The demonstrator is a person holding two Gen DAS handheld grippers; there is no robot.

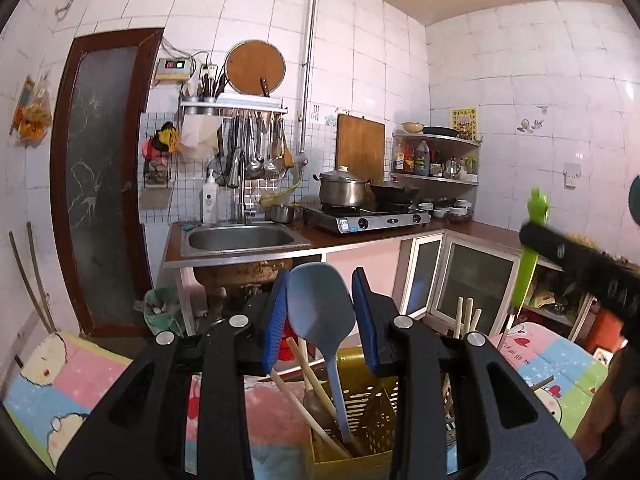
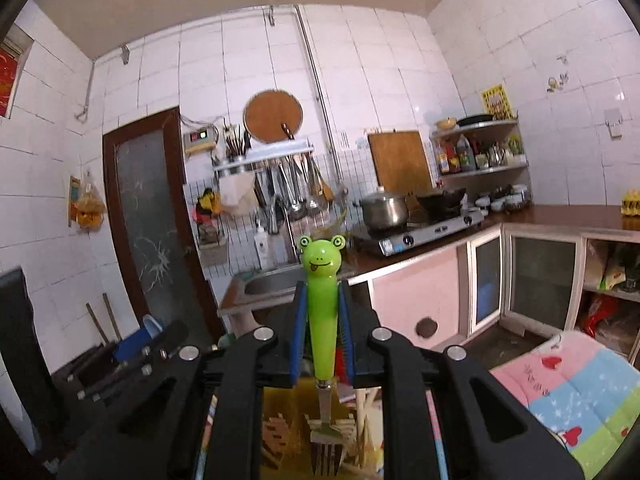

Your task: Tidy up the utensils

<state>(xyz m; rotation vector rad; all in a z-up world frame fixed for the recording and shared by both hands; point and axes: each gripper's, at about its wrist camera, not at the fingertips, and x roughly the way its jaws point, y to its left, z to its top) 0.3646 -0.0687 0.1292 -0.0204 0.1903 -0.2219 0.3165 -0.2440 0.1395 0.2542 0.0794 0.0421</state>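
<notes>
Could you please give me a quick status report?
Left gripper open around blue spatula. Right gripper shut on frog fork. Yellow holder below.

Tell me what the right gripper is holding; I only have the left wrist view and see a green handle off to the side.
Observer: The right gripper is shut on a fork with a green plastic frog-face handle.
Operator: Report which way the tines point.
Observer: Down, metal tines over the yellow slotted utensil basket.
Operator: Confirm the grip is centred.
Observer: Both blue pads press the handle's middle; the frog head sticks out above them.
</notes>
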